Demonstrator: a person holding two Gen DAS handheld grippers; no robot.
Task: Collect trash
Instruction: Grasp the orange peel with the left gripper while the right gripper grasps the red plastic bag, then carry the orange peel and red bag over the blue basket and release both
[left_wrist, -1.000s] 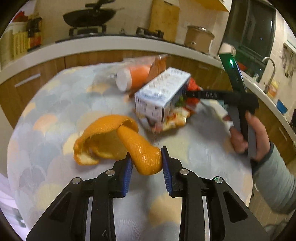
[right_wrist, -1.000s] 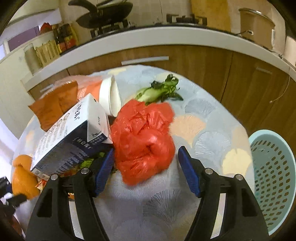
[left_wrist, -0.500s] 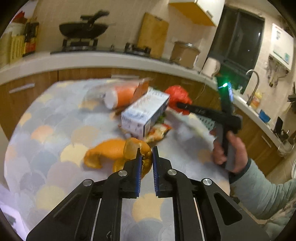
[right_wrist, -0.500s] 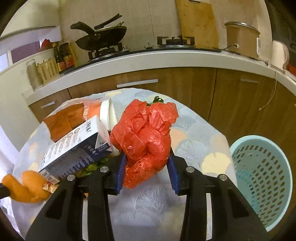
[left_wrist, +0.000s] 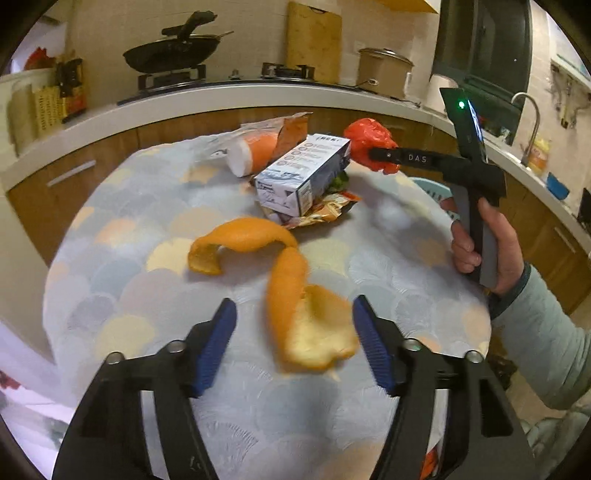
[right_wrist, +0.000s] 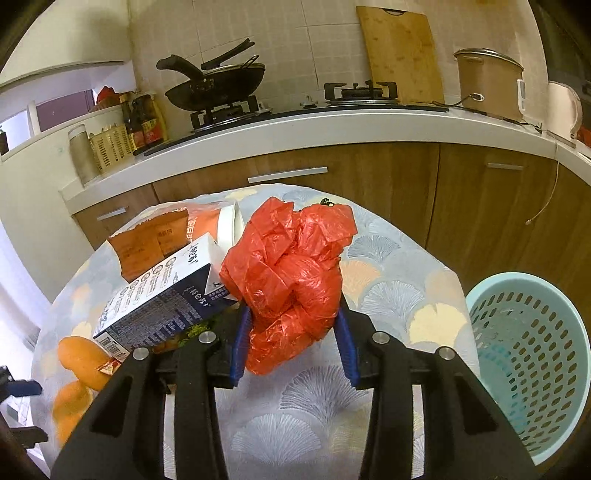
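My left gripper (left_wrist: 293, 317) is open, its jaws wide apart. A long orange peel (left_wrist: 295, 295) lies on the patterned tablecloth (left_wrist: 122, 295) between the fingers, free of both pads. My right gripper (right_wrist: 291, 328) is shut on a crumpled red plastic bag (right_wrist: 291, 266) and holds it above the table; the bag also shows in the left wrist view (left_wrist: 369, 142). A blue and white carton (left_wrist: 306, 173) lies on a snack wrapper (left_wrist: 328, 212). An orange packet with a white cup (left_wrist: 258, 151) lies behind it.
A light blue perforated basket (right_wrist: 532, 354) stands beside the table at the right. Wooden cabinets and a white counter (right_wrist: 332, 125) with a wok, cutting board and pot run behind the table. The person's right hand (left_wrist: 487, 251) holds the right gripper's handle.
My left gripper had closed on the orange peel and has now opened wide; the peel has dropped between the fingers. My right gripper closed on the red bag and lifted it.
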